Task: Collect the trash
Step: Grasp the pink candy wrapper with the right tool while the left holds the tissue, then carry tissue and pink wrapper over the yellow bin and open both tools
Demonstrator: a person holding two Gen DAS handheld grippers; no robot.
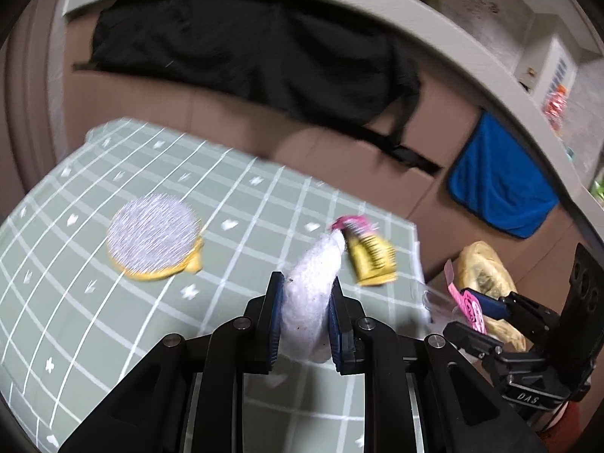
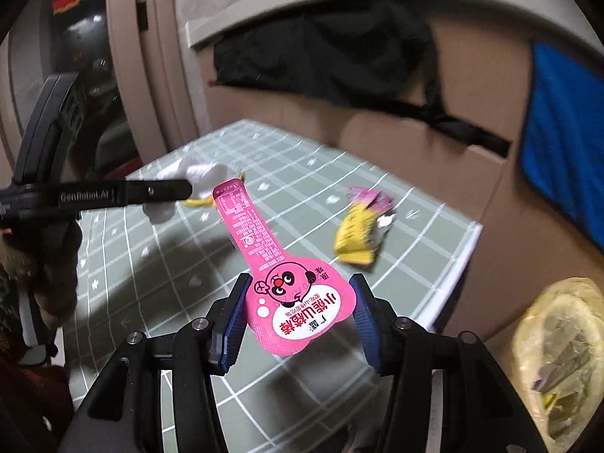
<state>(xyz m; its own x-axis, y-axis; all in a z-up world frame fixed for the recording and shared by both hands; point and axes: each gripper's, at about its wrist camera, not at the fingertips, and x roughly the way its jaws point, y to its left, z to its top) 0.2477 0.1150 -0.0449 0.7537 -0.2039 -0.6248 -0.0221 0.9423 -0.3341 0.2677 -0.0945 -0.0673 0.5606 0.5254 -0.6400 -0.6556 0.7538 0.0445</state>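
Observation:
My left gripper (image 1: 305, 287) is shut on a crumpled white tissue (image 1: 311, 287) held above the green checked table (image 1: 113, 321); the tissue also shows in the right wrist view (image 2: 204, 179). My right gripper (image 2: 300, 283) holds a pink lollipop-shaped wrapper (image 2: 298, 302) between its blue pads, raised over the table's right part; it also shows in the left wrist view (image 1: 470, 307). A yellow and pink snack wrapper (image 1: 372, 256) lies near the table's far right corner (image 2: 358, 230). A round yellow-rimmed lid (image 1: 154, 241) lies to the left.
A yellow plastic trash bag (image 2: 562, 362) stands open beside the table's right edge, also in the left wrist view (image 1: 483, 268). Cardboard boxes (image 1: 264, 124) with black cloth (image 1: 264, 53) and a blue towel (image 1: 498, 181) stand behind the table.

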